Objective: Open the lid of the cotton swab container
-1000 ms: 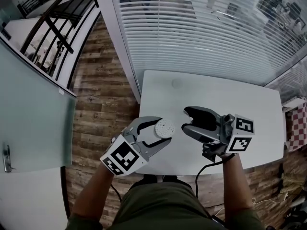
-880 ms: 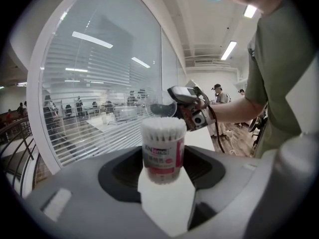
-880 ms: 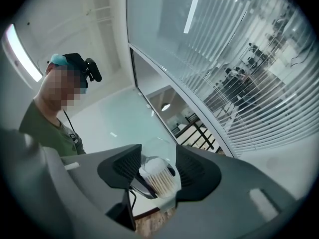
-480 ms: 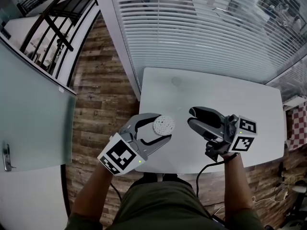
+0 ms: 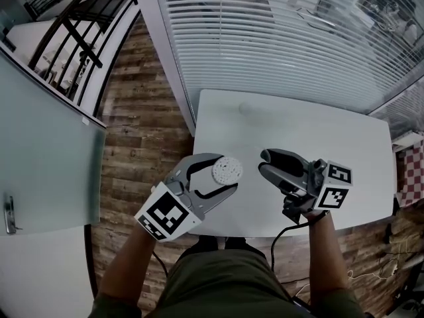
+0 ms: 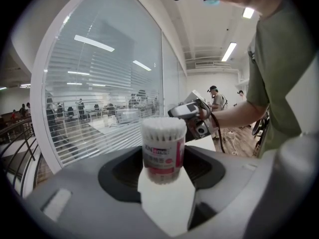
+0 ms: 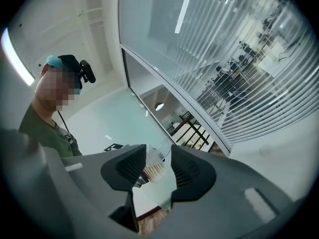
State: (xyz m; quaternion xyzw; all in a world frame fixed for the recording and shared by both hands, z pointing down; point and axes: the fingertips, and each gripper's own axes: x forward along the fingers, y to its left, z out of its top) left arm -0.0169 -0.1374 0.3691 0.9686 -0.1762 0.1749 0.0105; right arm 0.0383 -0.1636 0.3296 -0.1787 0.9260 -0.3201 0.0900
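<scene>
The cotton swab container (image 5: 227,171) is a small clear tub with a pink and white label (image 6: 163,153) and white swab heads at its top. My left gripper (image 5: 227,175) is shut on its lower body and holds it upright over the table's near left edge. Whether a clear lid covers the swab heads, I cannot tell. My right gripper (image 5: 263,163) hovers a short way to the right, pointing at the container. Its jaws have just been closing and stand partly apart with nothing between them. In the right gripper view the container (image 7: 155,163) shows through the gap, beyond the tips.
The white table (image 5: 298,124) stands against a window wall with horizontal blinds (image 5: 265,38). Wood floor (image 5: 139,144) and a glass door (image 5: 46,164) lie to the left. A red checked cloth (image 5: 412,171) is at the right edge.
The right gripper's jaws have narrowed from wide open. It has drawn a little to the right, away from the container. The left gripper and the container have stayed almost in place.
</scene>
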